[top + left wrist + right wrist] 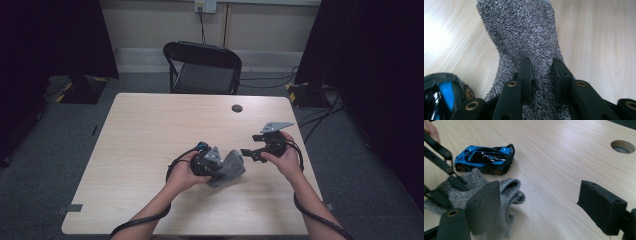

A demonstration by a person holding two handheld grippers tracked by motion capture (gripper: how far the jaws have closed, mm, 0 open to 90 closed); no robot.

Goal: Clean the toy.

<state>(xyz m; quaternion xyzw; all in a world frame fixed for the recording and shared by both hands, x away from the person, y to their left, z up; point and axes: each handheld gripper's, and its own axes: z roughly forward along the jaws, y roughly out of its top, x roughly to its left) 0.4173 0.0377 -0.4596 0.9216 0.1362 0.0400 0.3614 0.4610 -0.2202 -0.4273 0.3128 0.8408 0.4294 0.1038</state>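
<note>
With the left gripper (220, 167) clenched on the grey sock (231, 167) at lower centre, steer the released right gripper (248, 153) onto its loose end near the blue toy car (486, 160).

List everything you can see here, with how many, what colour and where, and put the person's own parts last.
Sock: one, speckled grey terry, on the table near its front middle, pinched at one end by the left tongs.
Toy car: one, blue and black, on the table just beyond the sock.
Table: one, light wood, with a round cable hole near its far edge.
Folding chair: one, black, behind the table.
Left tongs: one, black, shut on the sock.
Right tongs: one, black, open, nothing between the jaws, right of the sock.
Hands: two, left hand, right hand, each holding tongs.
</note>
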